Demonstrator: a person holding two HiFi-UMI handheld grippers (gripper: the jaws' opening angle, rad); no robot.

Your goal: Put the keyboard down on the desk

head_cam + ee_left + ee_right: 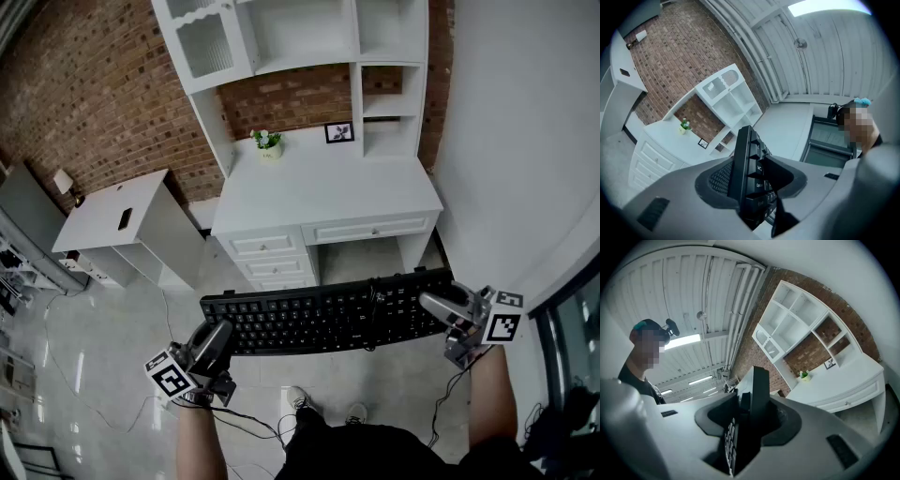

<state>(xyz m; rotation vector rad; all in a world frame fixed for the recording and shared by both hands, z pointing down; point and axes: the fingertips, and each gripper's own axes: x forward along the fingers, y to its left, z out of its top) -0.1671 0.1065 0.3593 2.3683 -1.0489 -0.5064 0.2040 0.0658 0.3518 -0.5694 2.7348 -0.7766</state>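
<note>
The left gripper (217,339) pinches one end of the long black plastic keyboard (328,314), and the right gripper (439,305) pinches the other. The keyboard hangs level over the glossy floor (112,328), short of the front edge of the white drawered bench (319,187). The benchtop is mostly bare, with a small potted plant (268,142) and a framed picture (339,132) at its back edge.

Bright, even lighting, strong fisheye distortion

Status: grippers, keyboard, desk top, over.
Left gripper and right gripper each clamped on a keyboard end. Keyboard held in the air, short of the desk. Small plant, picture frame at desk's back edge.
</note>
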